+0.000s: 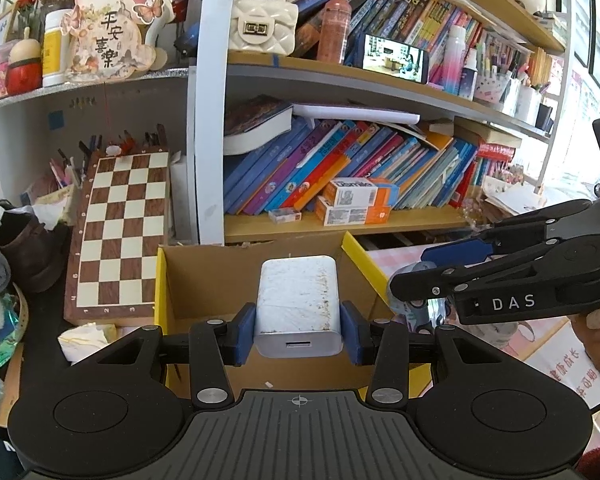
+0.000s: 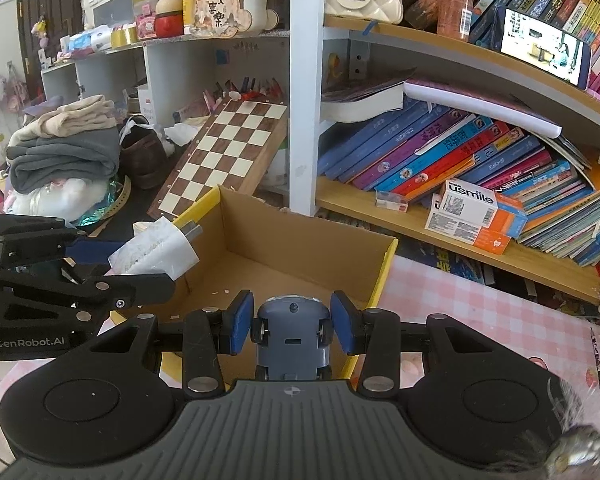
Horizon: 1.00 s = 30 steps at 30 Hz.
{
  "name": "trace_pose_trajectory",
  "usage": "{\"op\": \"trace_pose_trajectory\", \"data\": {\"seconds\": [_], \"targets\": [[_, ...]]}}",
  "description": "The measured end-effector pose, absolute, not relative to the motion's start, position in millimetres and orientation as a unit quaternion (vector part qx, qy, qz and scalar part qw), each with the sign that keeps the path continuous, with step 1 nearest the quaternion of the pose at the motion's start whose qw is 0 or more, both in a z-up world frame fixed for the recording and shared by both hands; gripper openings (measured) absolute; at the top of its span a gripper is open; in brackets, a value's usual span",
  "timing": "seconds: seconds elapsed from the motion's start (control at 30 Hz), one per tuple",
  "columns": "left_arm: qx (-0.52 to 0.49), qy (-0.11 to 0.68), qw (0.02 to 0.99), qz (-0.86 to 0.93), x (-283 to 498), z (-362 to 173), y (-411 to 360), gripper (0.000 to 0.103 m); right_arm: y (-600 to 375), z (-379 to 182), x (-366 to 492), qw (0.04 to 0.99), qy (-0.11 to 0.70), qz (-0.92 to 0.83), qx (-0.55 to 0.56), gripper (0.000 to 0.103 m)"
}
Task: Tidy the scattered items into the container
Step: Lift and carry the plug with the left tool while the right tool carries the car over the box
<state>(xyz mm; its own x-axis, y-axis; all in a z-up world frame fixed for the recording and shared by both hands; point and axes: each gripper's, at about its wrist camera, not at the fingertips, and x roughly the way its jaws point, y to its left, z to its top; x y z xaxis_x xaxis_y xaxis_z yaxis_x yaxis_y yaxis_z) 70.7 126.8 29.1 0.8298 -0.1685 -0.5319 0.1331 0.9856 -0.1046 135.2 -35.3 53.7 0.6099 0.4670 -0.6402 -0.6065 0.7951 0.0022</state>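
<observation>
My left gripper is shut on a white USB charger plug and holds it over the open cardboard box with yellow edges. The charger also shows in the right wrist view, at the box's left rim. My right gripper is shut on a small blue-grey toy car above the near side of the cardboard box. In the left wrist view the right gripper reaches in from the right, beside the box's right wall. The box floor looks bare apart from small scraps.
A chessboard leans behind the box at the left. Bookshelves with leaning books and orange-white boxes stand behind. Folded clothes and a brown shoe lie at the left. A pink checked cloth covers the table on the right.
</observation>
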Motion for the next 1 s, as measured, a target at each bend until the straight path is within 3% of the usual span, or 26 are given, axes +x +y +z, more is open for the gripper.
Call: {"op": "trace_pose_trajectory", "data": {"seconds": [1.0], "targets": [[-0.028,0.326,0.942,-0.072,113,4,138,0.042,-7,22,178,0.868,0.356,0.323,-0.126,0.04]]}}
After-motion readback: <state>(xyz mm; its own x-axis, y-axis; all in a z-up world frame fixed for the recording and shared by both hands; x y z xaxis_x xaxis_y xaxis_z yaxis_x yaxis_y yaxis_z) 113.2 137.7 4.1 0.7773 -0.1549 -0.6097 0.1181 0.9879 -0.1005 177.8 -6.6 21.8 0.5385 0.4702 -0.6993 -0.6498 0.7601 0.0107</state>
